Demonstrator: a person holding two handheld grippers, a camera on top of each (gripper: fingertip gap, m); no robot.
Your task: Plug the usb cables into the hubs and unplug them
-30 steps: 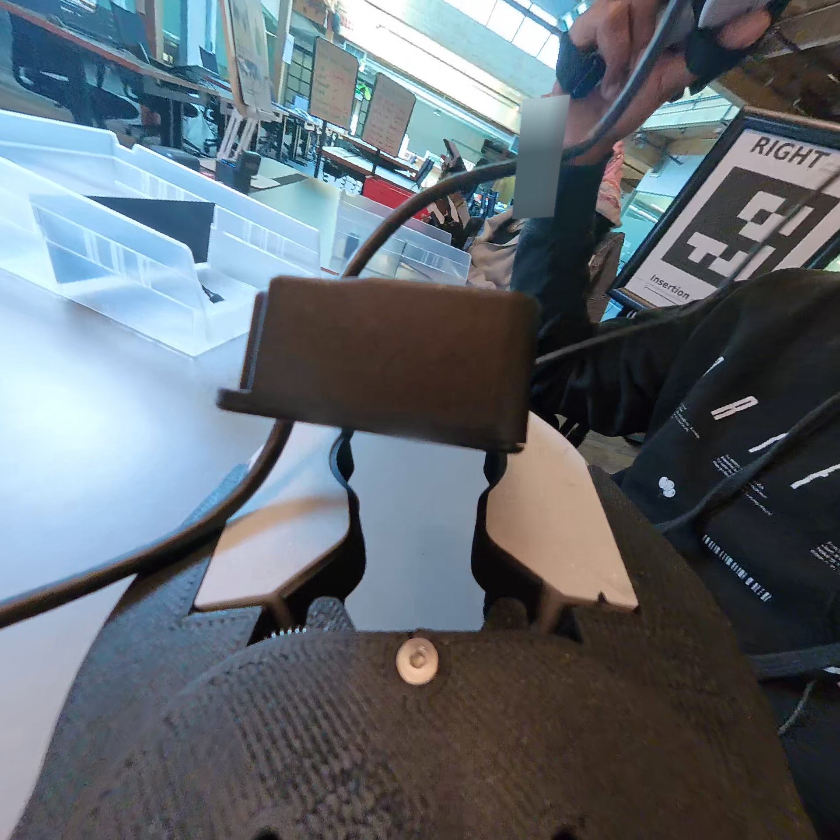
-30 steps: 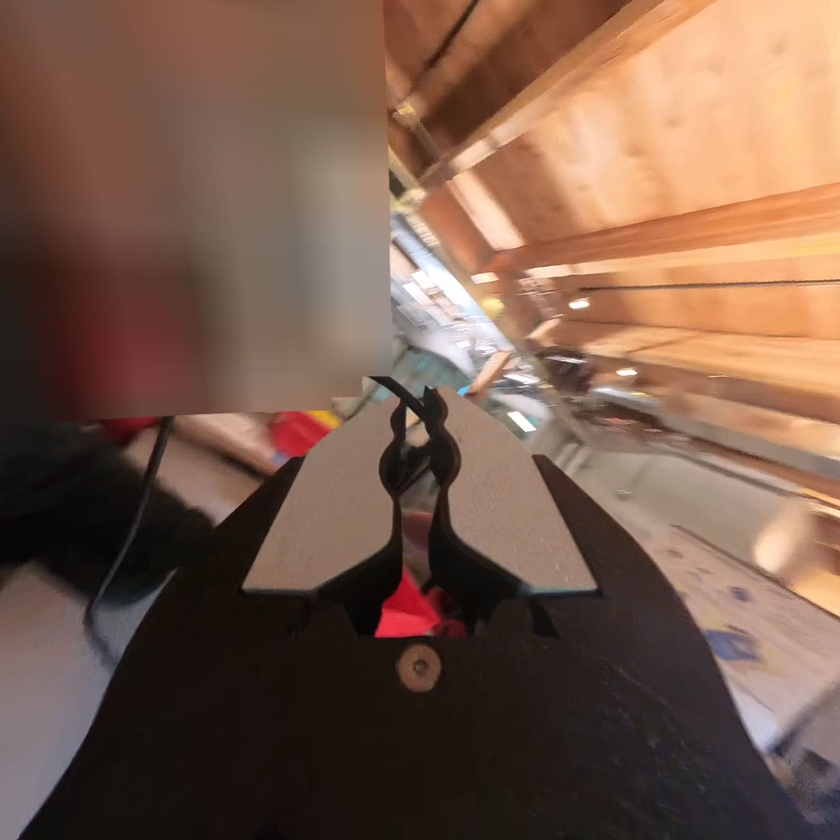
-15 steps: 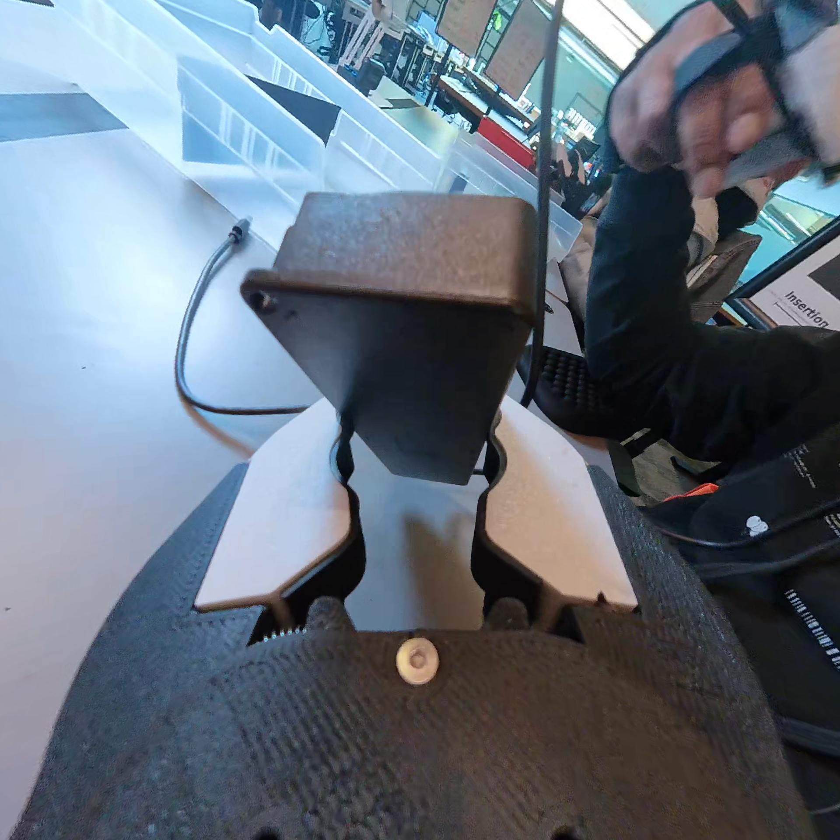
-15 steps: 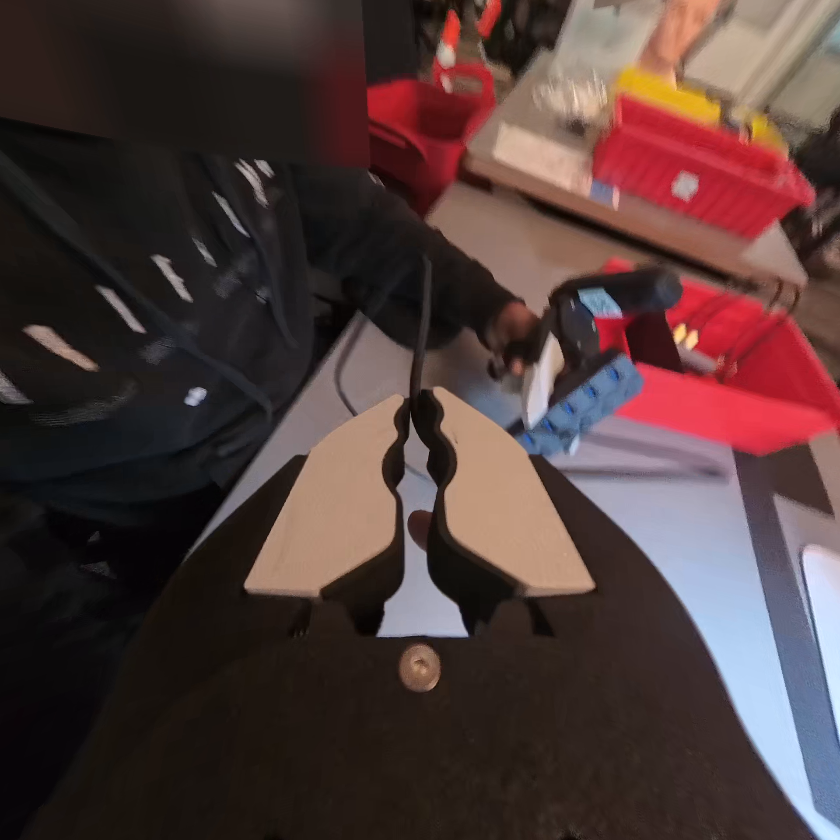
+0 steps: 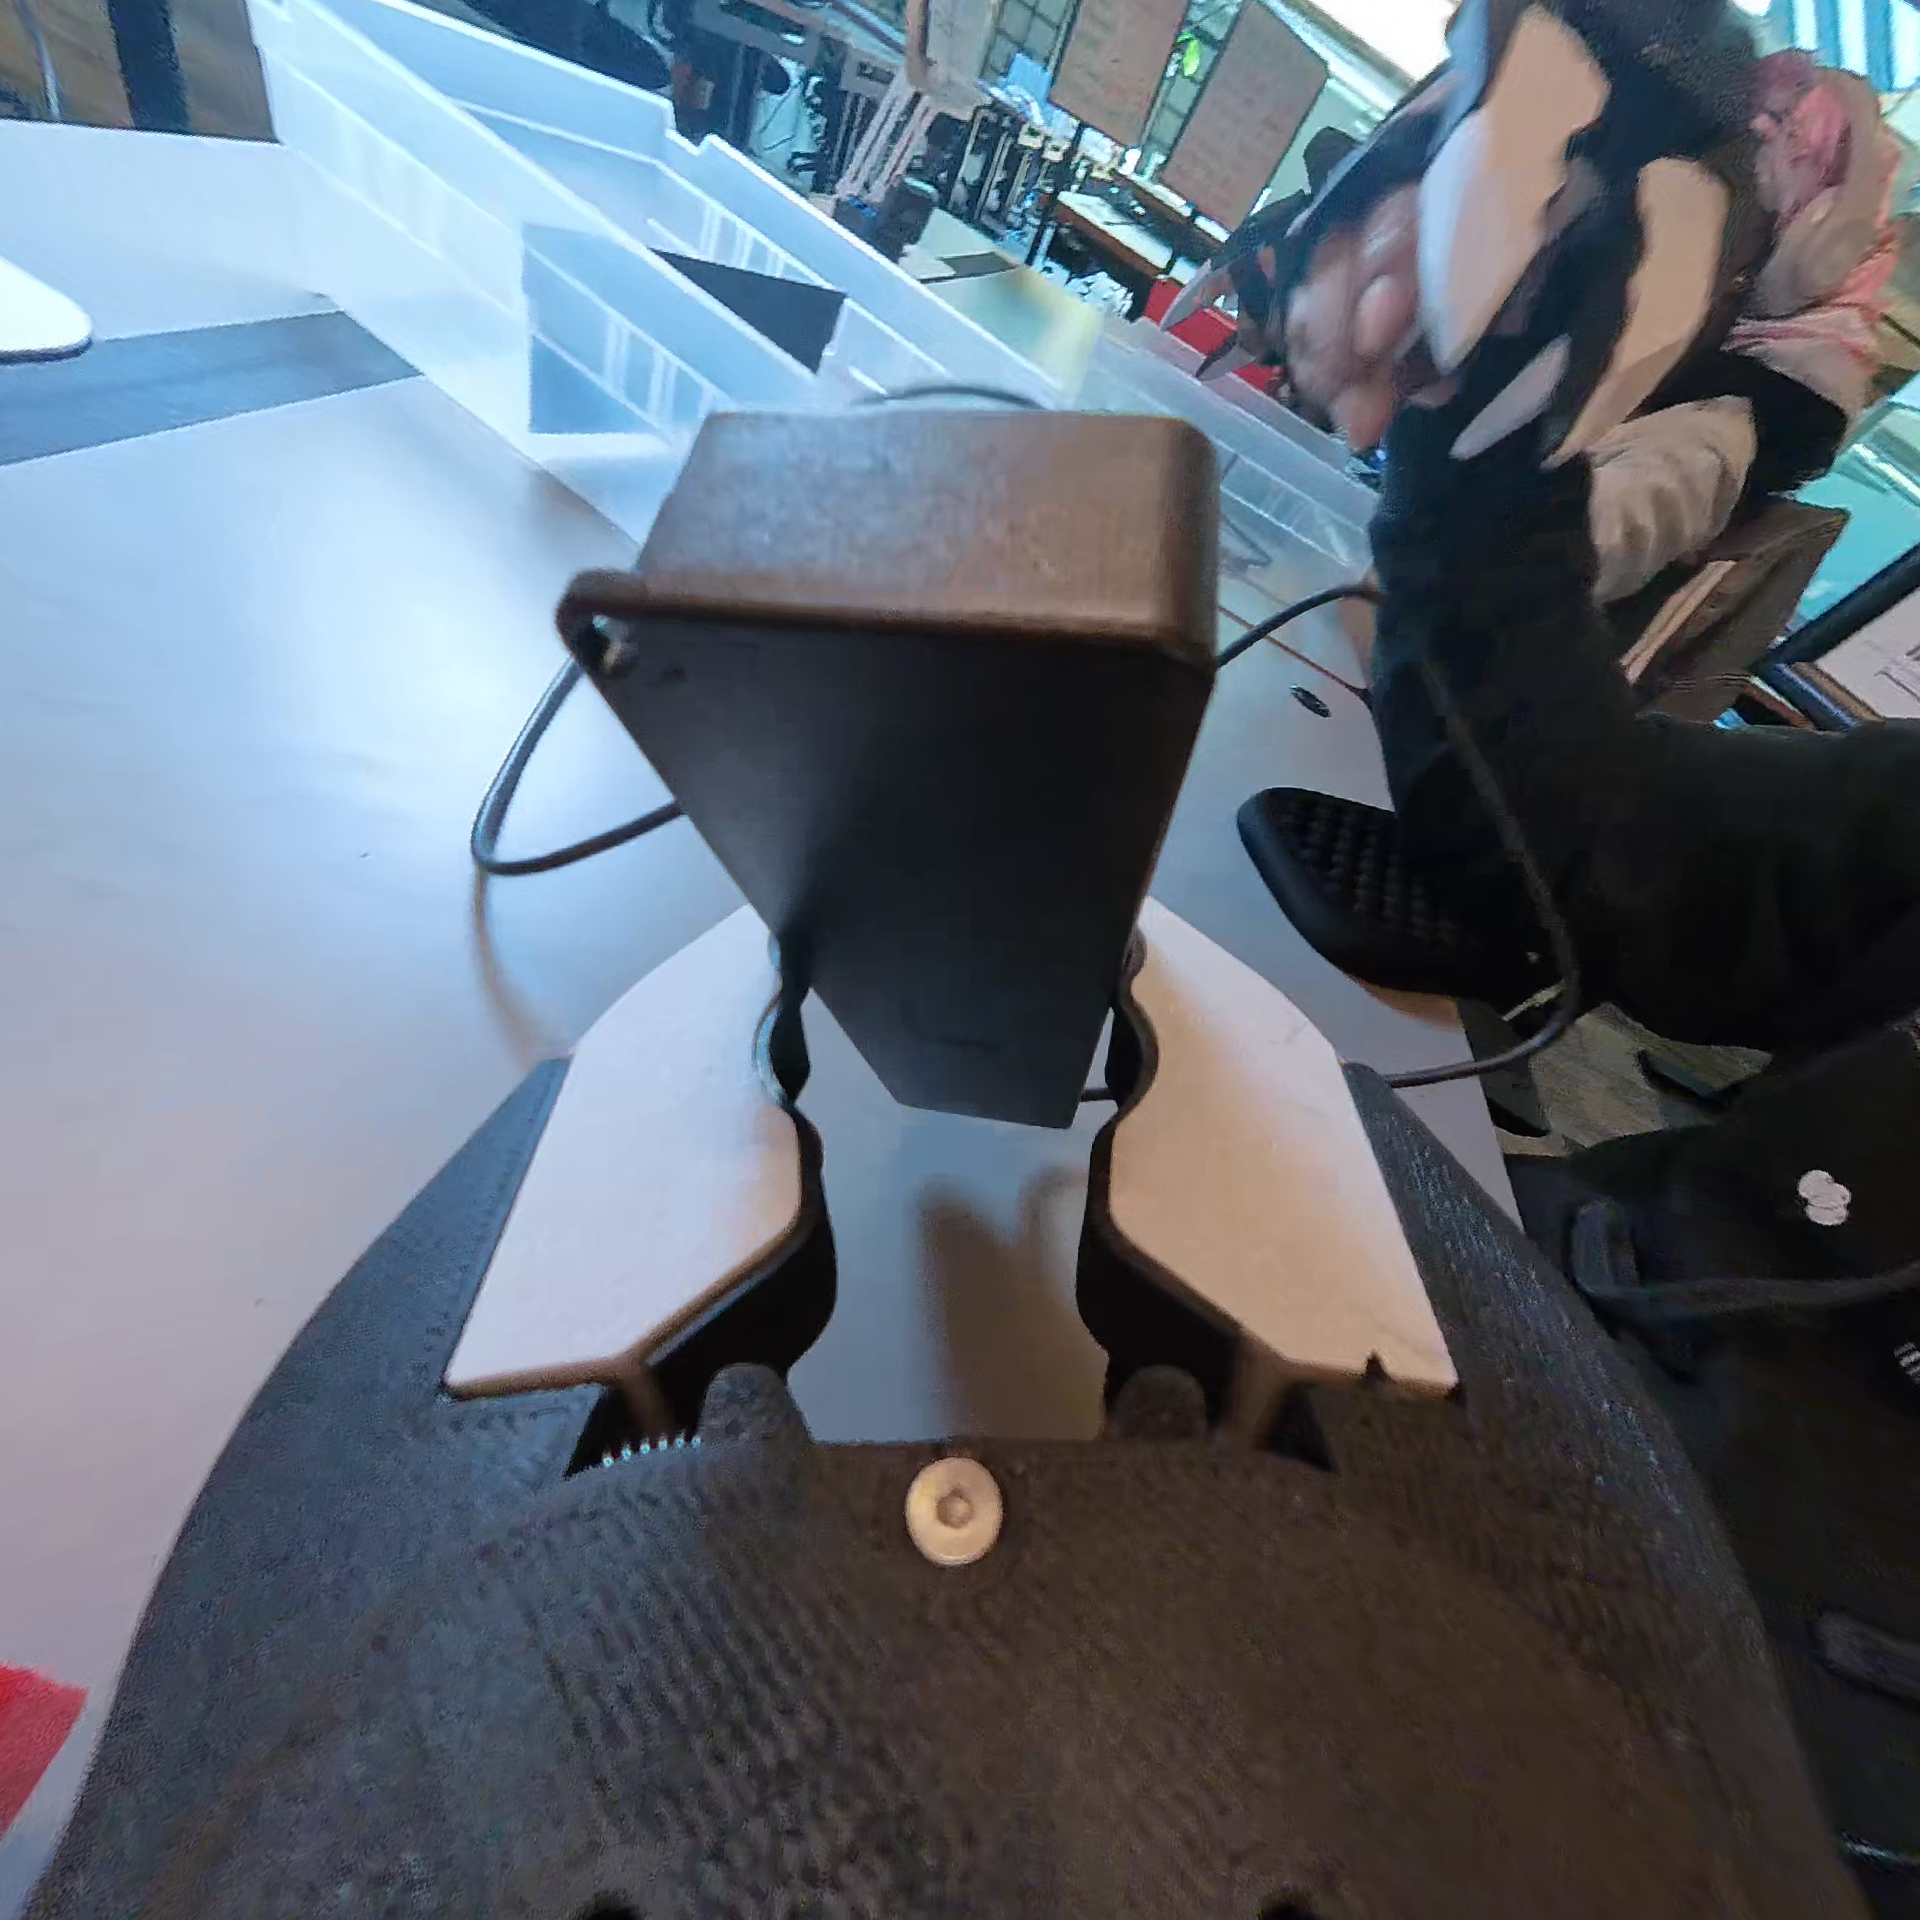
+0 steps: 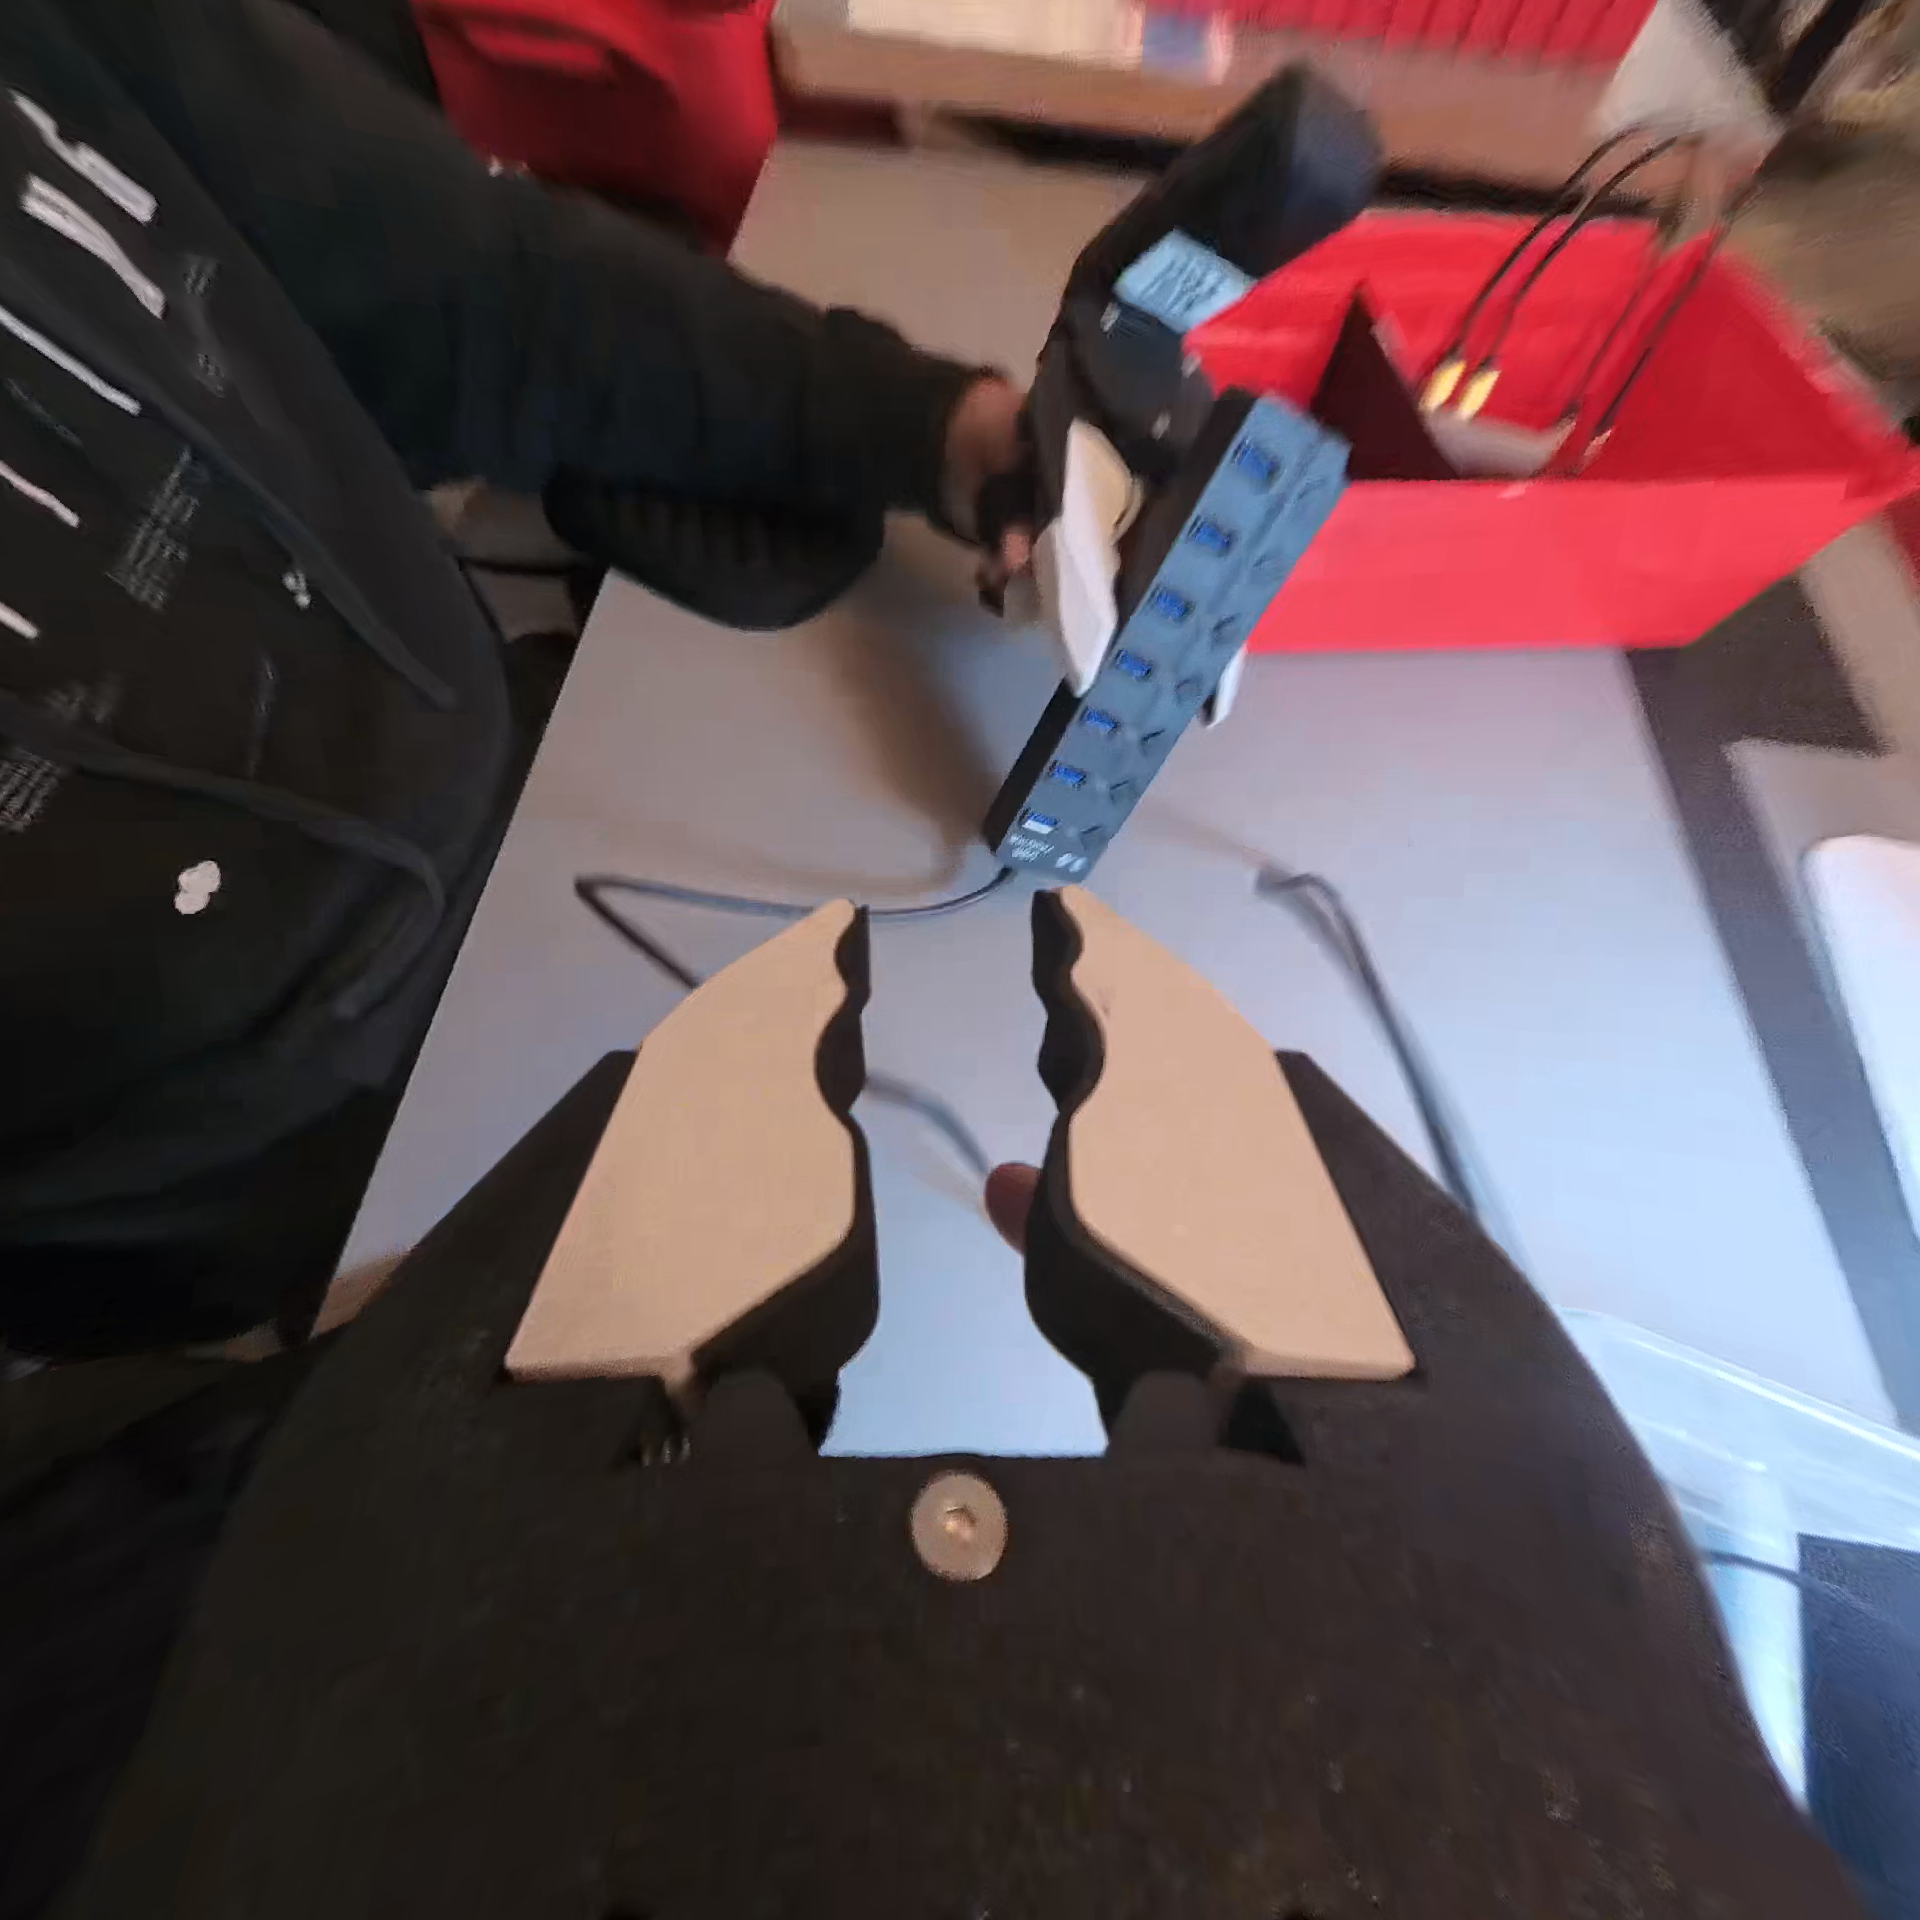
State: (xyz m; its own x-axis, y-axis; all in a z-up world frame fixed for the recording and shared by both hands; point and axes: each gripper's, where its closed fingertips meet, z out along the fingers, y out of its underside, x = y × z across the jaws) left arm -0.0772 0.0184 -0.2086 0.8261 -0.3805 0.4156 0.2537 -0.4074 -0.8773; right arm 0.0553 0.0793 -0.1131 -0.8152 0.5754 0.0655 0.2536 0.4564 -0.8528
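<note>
Since half a second ago the right hand-held gripper [image 6: 948, 914] has let its jaws part and the thin black cable it pinched is gone from between them; the left one has barely shifted.

From the left wrist view, the left hand-held gripper [image 5: 951, 966] clamps the narrow lower end of a black USB hub [image 5: 914, 707], whose back faces the camera and which stands tilted above the grey desk [image 5: 260, 675]. A black cable [image 5: 520, 790] loops on the desk behind the hub. Clear plastic trays [image 5: 644, 312] lie farther back. At the upper right the other hand-held gripper [image 5: 1538, 197] is raised, blurred, with its pale fingers spread, held by a person in a black sleeve [image 5: 1538, 727].

From the right wrist view, the right hand-held gripper is partly open and holds nothing; the desk [image 6: 1455, 883] shows through the gap. Beyond its tips the left hand-held gripper [image 6: 1132, 634] grips the hub [image 6: 1174, 644] across its middle, the hub slanting down toward the desk with its row of blue ports facing the camera. A black cable [image 6: 935, 906] leaves the hub's lower end and curves just past the right gripper's left fingertip [image 6: 831, 935]. Another cable [image 6: 1351, 966] lies on the desk to the right. A red bin [image 6: 1558, 520] sits behind the hub.
</note>
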